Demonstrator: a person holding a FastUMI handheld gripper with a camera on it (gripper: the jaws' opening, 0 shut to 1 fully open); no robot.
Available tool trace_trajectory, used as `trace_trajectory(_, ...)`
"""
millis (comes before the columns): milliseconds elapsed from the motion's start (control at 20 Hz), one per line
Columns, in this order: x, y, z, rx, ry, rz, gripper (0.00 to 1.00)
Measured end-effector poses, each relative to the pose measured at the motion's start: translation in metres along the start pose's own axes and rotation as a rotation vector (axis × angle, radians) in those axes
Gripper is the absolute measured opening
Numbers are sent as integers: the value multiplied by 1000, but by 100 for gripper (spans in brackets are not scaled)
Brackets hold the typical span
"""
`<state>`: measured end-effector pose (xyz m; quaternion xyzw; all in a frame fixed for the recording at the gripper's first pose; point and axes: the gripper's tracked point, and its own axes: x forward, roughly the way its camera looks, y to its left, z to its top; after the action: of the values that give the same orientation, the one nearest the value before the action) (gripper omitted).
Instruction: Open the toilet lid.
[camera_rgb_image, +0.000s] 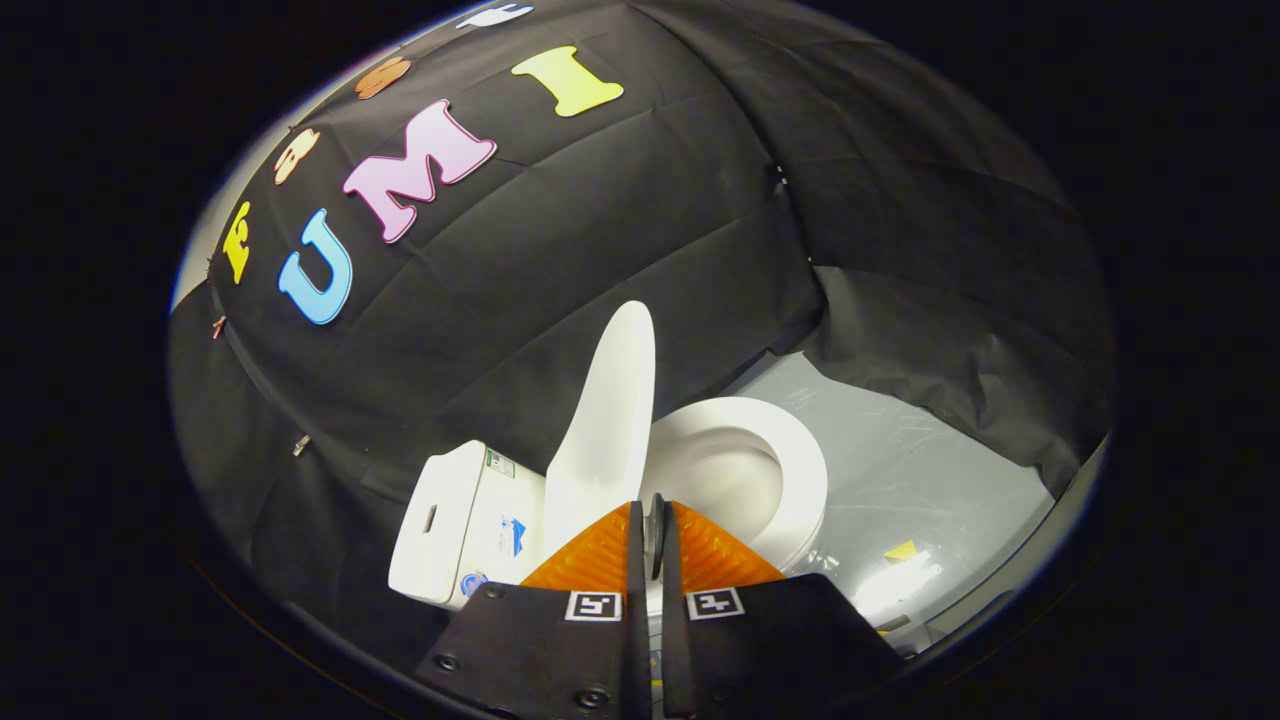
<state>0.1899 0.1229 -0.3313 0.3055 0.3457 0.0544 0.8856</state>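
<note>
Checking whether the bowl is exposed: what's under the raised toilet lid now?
The toilet lid stands raised, and the white seat ring lies uncovered, with the bowl's inner wall visible. The gripper, fingers nearly together on the lid's edge, hides the bowl's near part.

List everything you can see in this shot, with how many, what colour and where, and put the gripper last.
White plastic toilet lid: one, white, raised up on edge beyond the fingers, between the tank and the seat.
White oval toilet seat: one, white, down on the bowl, just ahead of the fingers.
White box-shaped toilet tank: one, white, behind the lid, against the cloth wall.
Small stickers: a few, blue and green, on the tank top.
Grey floor sheet: one, grey, under and beside the toilet.
Yellow tape piece: one, yellow, on the floor sheet past the seat.
Black cloth wall: one, black, behind and around the toilet.
Gripper: one, jaws closed together on nothing, tips in front of the lid's base.
</note>
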Motion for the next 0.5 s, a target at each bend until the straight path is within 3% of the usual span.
trace_trajectory(500, -15, 79, 4, -143, -58, -4, 9)
